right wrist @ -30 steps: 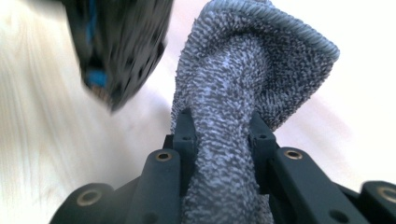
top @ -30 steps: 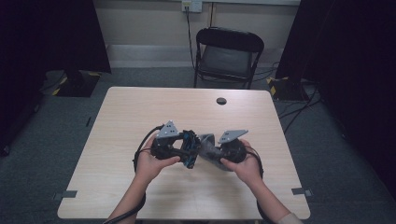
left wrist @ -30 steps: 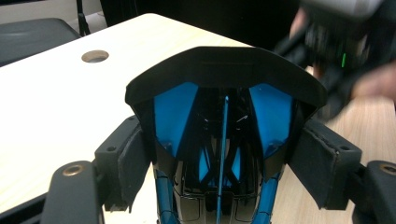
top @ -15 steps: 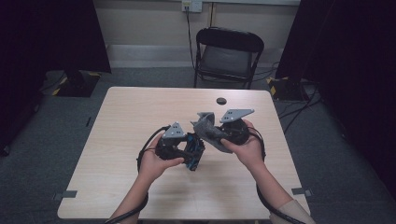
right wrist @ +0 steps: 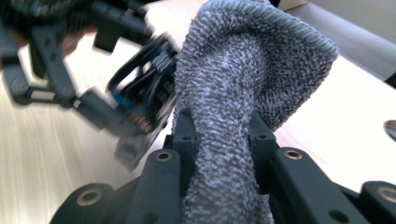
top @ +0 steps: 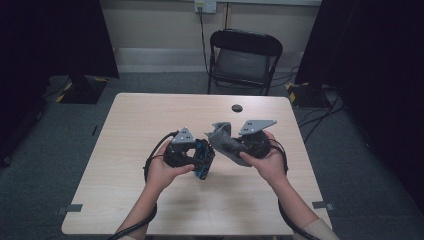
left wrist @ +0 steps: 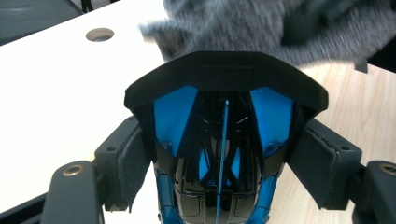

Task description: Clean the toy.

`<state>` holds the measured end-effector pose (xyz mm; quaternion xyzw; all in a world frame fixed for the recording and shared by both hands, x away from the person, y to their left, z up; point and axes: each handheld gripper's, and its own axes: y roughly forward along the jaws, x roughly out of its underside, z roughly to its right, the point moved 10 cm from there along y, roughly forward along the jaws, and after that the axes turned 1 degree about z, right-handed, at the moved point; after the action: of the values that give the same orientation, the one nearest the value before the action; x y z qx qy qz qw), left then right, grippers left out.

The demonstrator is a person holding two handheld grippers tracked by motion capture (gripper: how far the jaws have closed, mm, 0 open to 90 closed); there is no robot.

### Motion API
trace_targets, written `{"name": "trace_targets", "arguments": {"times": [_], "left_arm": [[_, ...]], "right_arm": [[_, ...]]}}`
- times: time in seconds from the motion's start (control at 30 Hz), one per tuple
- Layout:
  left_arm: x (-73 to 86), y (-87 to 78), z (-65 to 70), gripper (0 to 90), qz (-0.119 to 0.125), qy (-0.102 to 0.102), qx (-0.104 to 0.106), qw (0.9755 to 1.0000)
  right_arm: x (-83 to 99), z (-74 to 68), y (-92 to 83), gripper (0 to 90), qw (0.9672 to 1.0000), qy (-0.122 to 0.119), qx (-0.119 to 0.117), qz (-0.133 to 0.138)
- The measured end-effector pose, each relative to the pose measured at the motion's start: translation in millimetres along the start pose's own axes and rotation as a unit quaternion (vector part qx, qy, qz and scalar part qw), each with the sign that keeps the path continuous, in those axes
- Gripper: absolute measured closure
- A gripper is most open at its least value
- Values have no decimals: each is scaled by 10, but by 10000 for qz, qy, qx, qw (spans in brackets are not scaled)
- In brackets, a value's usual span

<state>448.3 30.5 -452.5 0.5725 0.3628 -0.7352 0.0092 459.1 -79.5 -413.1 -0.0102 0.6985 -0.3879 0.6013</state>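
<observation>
Over the middle of the table (top: 125, 150), the 2 grippers face each other with their loads nearly meeting. The left gripper (top: 202, 159) has its fingers spread wide around a black and blue object (left wrist: 224, 140), which from its shape may be a toy or a shoe-like piece; I cannot tell which. Its pads press on the object's 2 flanks, and its broad black rim points away from the hand toward the cloth. The right gripper (right wrist: 219, 140) has its fingers drawn narrow, pinching a grey knitted cloth (right wrist: 233, 84) that bulges up beyond the fingertips in a rounded fold.

The relation that matters is this: in the left gripper view the cloth (left wrist: 261, 23) hangs just past the object's rim, above it and slightly toward the right, near but seemingly not touching. In the high view the cloth (top: 222, 140) sits just right of the object (top: 202, 161), a little higher, with the right hand (top: 265, 160) raised above the table while the left hand (top: 162, 172) stays low.

The object's long axis runs from the left fingers toward the cloth, so its rim end is the nearer face. My judgement is that the cloth is being brought to wipe or cover that end, and the right gripper, holding the cloth, is the one to close the small gap, down and leftward in the high view.
</observation>
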Motion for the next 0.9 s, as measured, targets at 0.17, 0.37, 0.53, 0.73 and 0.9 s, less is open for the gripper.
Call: {"name": "trace_targets", "arguments": {"times": [0.17, 0.37, 0.53, 0.73, 0.9], "left_arm": [[-4, 78, 97, 253, -78, 97, 102, 9999], [-21, 122, 67, 253, -117, 70, 38, 9999], [-17, 87, -1, 253, -126, 42, -70, 9999], [-3, 64, 8, 253, -175, 90, -27, 9998], [-31, 129, 150, 253, -195, 165, 159, 9995]], "right_arm": [[-156, 69, -76, 715, 9997, 95, -8, 211], [-135, -111, 20, 714, 9995, -259, -156, -7], [-26, -101, 20, 715, 9997, -150, -209, -39], [76, 15, -12, 714, 10000, 28, -68, -64], [-34, 50, -8, 712, 10000, 77, -36, 17]]}}
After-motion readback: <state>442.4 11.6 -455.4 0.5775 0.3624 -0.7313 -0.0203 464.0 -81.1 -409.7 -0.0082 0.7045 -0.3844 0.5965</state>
